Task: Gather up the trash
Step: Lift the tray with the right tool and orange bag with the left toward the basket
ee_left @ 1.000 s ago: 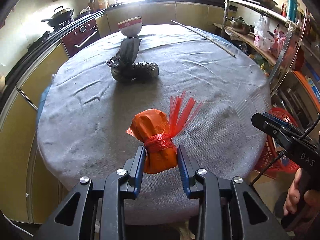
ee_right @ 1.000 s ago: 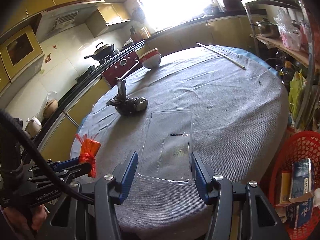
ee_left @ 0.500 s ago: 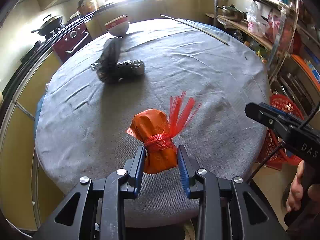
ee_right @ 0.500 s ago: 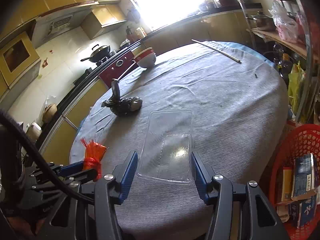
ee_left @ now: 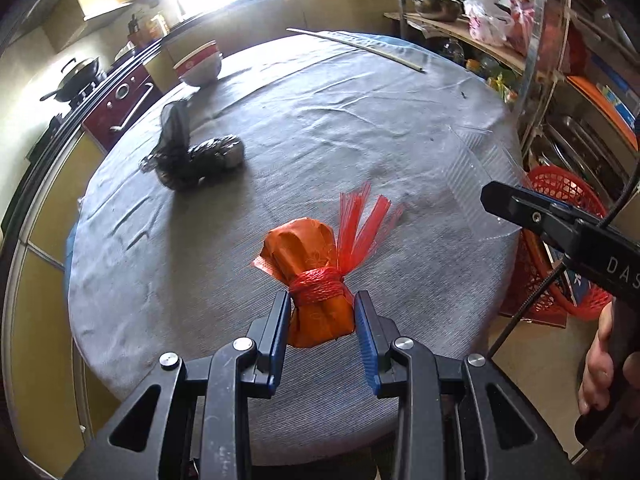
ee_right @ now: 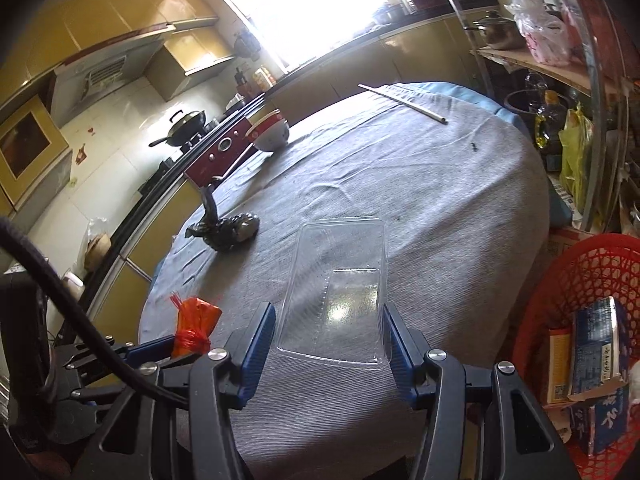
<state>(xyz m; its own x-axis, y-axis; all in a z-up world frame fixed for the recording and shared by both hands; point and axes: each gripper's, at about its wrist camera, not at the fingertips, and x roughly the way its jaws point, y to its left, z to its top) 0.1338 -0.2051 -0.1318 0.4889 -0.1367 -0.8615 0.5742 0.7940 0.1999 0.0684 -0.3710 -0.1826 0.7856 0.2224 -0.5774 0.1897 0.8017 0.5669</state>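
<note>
My left gripper [ee_left: 322, 320] is shut on an orange wrapped bundle [ee_left: 310, 264] tied with red netting, held above the near edge of the round grey-clothed table [ee_left: 360, 128]. It also shows in the right wrist view [ee_right: 196, 322]. My right gripper [ee_right: 330, 334] is shut on a clear plastic tray [ee_right: 338, 284], its blue pads against the tray's two long sides. A black crumpled bag [ee_left: 192, 156] lies on the table's left side, also in the right wrist view [ee_right: 224, 228].
A red-and-white bowl [ee_left: 198, 64] and a long thin stick [ee_left: 360, 48] sit at the table's far side. A red basket [ee_right: 580, 344] holding cartons stands on the floor at the right. Metal shelving [ee_left: 532, 52] stands right of the table; stove and counters are behind.
Both grippers have lifted and drawn back a little with their loads; the table looks farther and lower. The grips are unchanged.
</note>
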